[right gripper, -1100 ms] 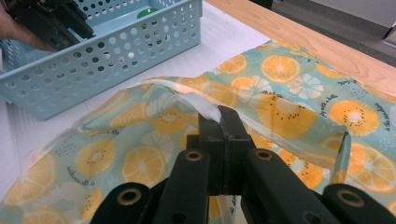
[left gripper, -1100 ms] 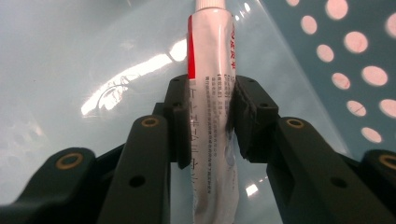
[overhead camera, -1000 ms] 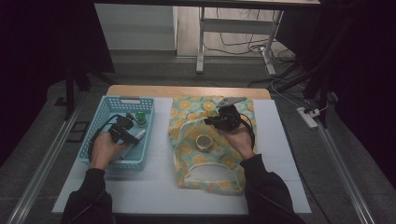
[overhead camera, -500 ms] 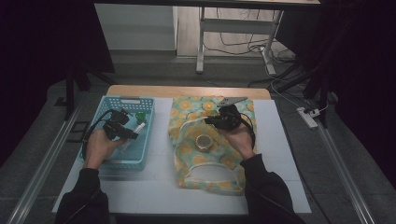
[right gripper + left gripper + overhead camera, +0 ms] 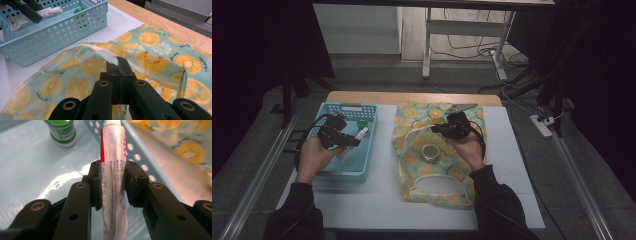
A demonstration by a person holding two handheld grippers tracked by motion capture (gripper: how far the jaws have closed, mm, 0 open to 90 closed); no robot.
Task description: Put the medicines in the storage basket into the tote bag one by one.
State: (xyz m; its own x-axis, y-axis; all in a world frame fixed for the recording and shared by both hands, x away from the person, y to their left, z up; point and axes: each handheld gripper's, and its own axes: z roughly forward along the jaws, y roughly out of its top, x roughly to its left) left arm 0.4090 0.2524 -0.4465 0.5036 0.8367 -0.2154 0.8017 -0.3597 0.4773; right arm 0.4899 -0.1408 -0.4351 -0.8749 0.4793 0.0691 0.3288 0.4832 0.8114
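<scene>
Left gripper view: left gripper [image 5: 113,182] is pinching a white tube [image 5: 112,177] across its flat body, both pads bearing on it, cap end pointing away. Tube hangs above the floor of the blue basket [image 5: 30,170], not resting on it.

Right gripper [image 5: 119,72] has its jaws pressed together on the white rim [image 5: 100,53] of the citrus-print bag [image 5: 155,60], lifting that edge so the mouth gapes toward the basket.

My read of the step: carry the tube from basket to bag. To do it well:
- clear the basket's right wall before going sideways
- keep the grip mid-body; the tube is soft and will fold if pinched nearer the tail
- lead cap-first into the raised mouth
- right side holds the rim up and steady until the tube is inside

High view, near to far: bag [image 5: 432,150] lies mid-table with a round tin [image 5: 430,152] already in it; basket [image 5: 362,172] sits left of it, close but apart. Tube [image 5: 354,140] is over the basket's right half; a green-capped bottle [image 5: 361,122] stands in the far part of the basket.

Tube itself: white, crinkled, red stripe, small black print, white screw cap.
</scene>
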